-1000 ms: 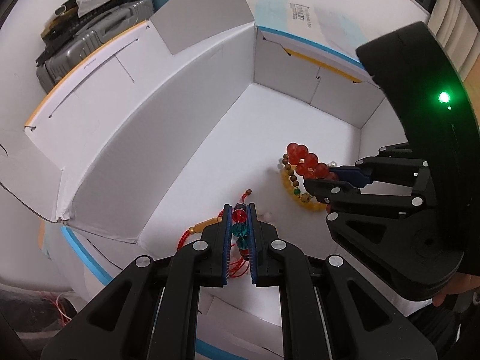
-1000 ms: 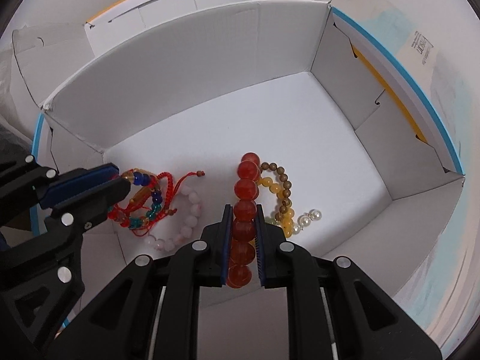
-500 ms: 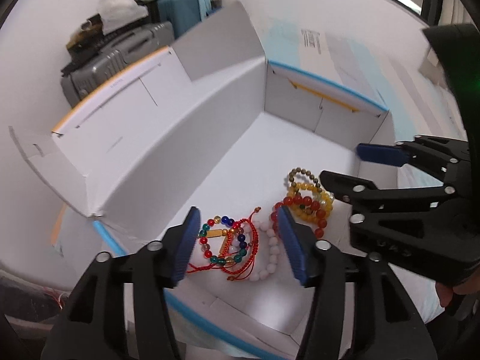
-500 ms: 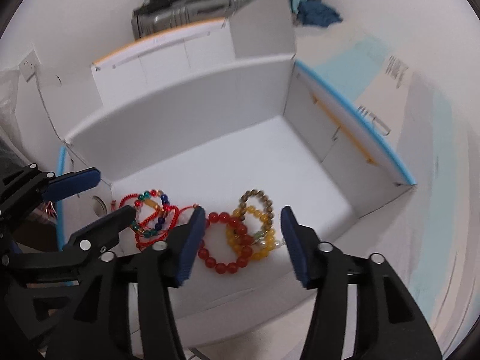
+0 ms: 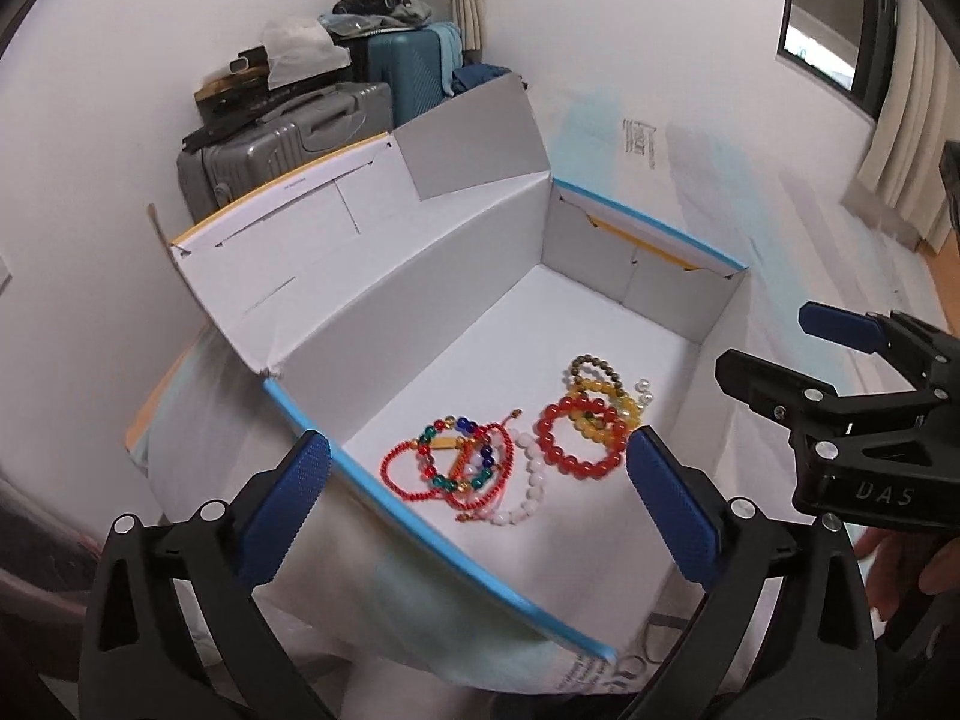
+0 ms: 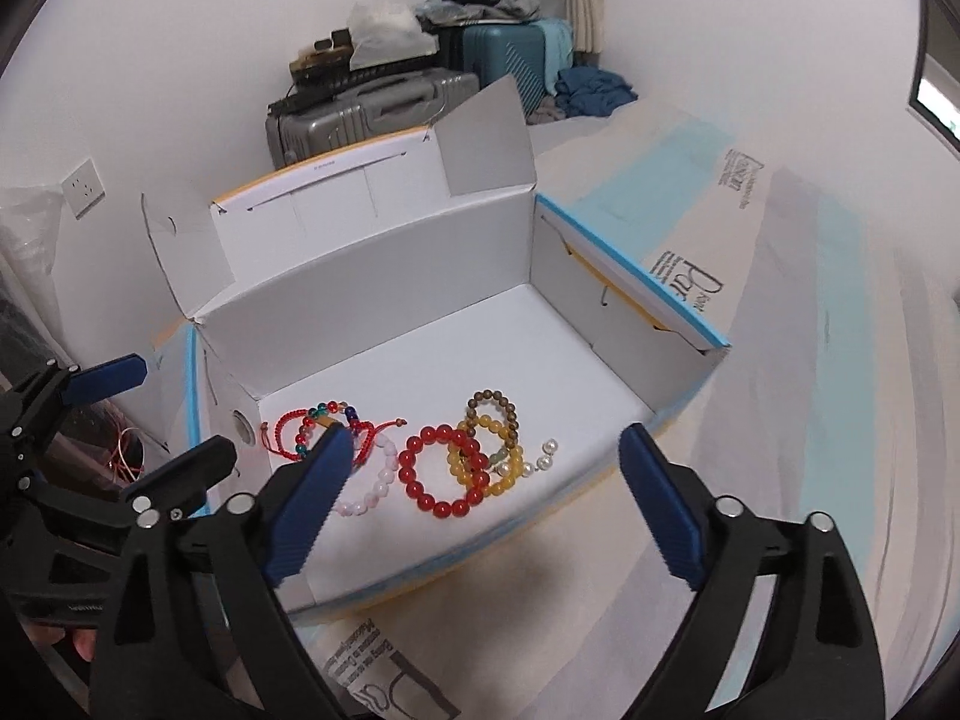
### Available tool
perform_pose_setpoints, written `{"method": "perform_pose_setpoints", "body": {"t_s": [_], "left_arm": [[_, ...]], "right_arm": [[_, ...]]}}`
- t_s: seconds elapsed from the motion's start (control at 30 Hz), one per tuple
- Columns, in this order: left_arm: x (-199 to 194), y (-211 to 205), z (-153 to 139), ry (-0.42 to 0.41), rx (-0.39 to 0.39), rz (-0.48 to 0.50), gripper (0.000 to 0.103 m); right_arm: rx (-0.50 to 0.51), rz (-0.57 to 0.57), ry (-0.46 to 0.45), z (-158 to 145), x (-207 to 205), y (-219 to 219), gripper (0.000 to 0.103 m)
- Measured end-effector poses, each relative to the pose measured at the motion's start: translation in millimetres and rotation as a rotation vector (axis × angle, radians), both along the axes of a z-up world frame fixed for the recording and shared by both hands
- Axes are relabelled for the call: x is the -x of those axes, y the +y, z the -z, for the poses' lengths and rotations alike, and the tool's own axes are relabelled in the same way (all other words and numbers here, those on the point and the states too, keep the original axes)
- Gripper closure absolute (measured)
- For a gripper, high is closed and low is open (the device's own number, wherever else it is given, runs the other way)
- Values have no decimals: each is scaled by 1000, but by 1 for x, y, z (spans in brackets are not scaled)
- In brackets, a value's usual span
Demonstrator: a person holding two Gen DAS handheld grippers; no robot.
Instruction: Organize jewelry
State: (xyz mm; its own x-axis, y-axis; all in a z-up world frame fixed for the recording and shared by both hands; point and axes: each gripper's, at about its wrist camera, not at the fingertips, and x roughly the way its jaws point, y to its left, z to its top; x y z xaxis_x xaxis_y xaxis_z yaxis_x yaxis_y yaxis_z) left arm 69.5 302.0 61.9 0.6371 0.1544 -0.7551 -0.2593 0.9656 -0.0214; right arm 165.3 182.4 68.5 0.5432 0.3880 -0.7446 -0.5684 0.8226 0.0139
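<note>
As I hold both grippers above it, the white box [image 5: 456, 294] lies ahead and below, suitcases [image 5: 288, 144] behind. Inside: red bead bracelet [image 6: 444, 471] nearer my right gripper [image 6: 480, 480], cord bracelets [image 5: 456, 468] nearer my left gripper [image 5: 474, 498]. Both just opened wide, empty; nothing obstructs.

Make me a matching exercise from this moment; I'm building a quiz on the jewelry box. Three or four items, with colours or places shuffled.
Items:
1. big-bead bracelet
2. small-bead bracelet
3. loose pearls
4. cord bracelets

Descriptions:
A. brown, farthest back in the box
B. white, rightmost in the right wrist view
C. solid red, in the middle
D. red with blue and green beads, leftmost

Pairs: 1-C, 2-A, 3-B, 4-D
</note>
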Motion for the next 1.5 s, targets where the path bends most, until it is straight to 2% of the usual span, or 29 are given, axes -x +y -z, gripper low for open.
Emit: {"method": "perform_pose_setpoints", "body": {"t_s": [0.07,0.2,0.4,0.67,1.1,1.5], "left_arm": [[9,-4,-3,-16,12,2,6],[30,-13,-9,-53,-7,-18,6],[52,-25,-9,-58,-14,-31,6],[73,-32,0,-44,-16,-12,6],[78,-40,1,-59,-43,-16,6],[77,-42,7,-46,-16,-18,6]], "right_arm": [[-17,11,-6,-3,7,-7,7],[-19,35,-21,-7,26,-23,7],[26,61,-88,-6,61,-37,7],[32,78,-95,3,89,-48,7],[41,78,-96,6,94,-51,8],[39,83,-95,6,95,-51,8]]}}
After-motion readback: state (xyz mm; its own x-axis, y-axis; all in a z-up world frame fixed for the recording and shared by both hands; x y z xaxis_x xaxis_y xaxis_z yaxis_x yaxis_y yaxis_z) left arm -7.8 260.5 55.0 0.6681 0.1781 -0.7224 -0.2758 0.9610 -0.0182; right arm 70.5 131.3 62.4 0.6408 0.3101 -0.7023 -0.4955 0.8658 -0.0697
